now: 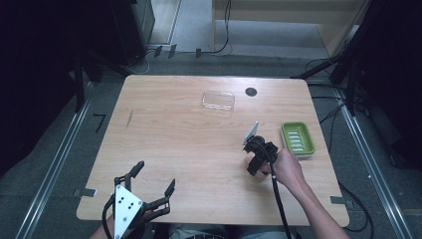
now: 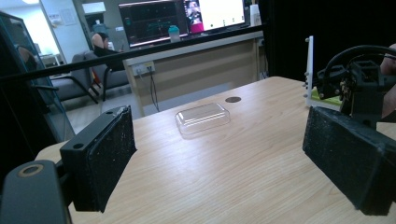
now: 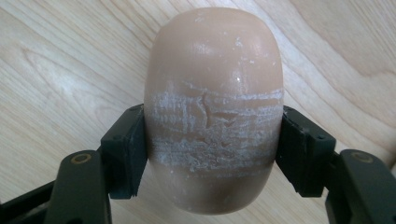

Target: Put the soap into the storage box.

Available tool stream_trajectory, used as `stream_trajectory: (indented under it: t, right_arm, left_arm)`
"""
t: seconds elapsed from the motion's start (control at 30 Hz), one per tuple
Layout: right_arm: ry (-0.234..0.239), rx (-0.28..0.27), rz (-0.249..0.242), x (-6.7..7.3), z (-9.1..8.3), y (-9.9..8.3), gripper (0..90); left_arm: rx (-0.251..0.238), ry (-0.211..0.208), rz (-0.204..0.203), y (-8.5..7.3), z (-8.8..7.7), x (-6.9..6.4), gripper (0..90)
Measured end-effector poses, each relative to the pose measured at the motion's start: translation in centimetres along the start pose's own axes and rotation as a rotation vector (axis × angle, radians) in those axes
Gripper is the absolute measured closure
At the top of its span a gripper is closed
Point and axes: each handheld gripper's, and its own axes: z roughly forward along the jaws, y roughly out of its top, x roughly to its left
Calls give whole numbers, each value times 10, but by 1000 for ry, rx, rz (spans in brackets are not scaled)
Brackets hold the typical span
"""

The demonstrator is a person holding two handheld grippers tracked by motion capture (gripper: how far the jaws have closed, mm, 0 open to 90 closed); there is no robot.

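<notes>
A tan oval bar of soap [image 3: 212, 70], scuffed white across its middle, lies on the wooden table [image 3: 60, 60]. My right gripper [image 3: 212, 151] is shut on it, one black pad pressing each long side. From the high view the right gripper [image 1: 255, 167] points down at the table's right part, held by a hand and covering the soap. Just right of it sits a green soap dish [image 1: 297, 138]. At the front left my left gripper [image 1: 155, 175] stands open with nothing between its jaws, and its own camera shows the left gripper [image 2: 224, 158] wide apart above bare wood.
A clear plastic lid [image 1: 218, 100] lies at the back middle of the table [image 1: 174, 139], with a dark round spot [image 1: 251, 91] to its right. Cables trail on the floor around the table. The lid [image 2: 203, 119] is well ahead of the left jaws.
</notes>
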Motion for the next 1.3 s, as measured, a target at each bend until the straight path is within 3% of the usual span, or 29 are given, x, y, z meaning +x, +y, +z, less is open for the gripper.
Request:
stream_trajectory:
  t: [0.83,1.3]
  right_arm:
    - [-15,17,43,-28,-11,-32,334]
    - [-25,27,55,-34,-16,-38,334]
  left_arm:
    - [2,2,-2,0,0,0,99]
    - [3,1,1,0,1,0,99]
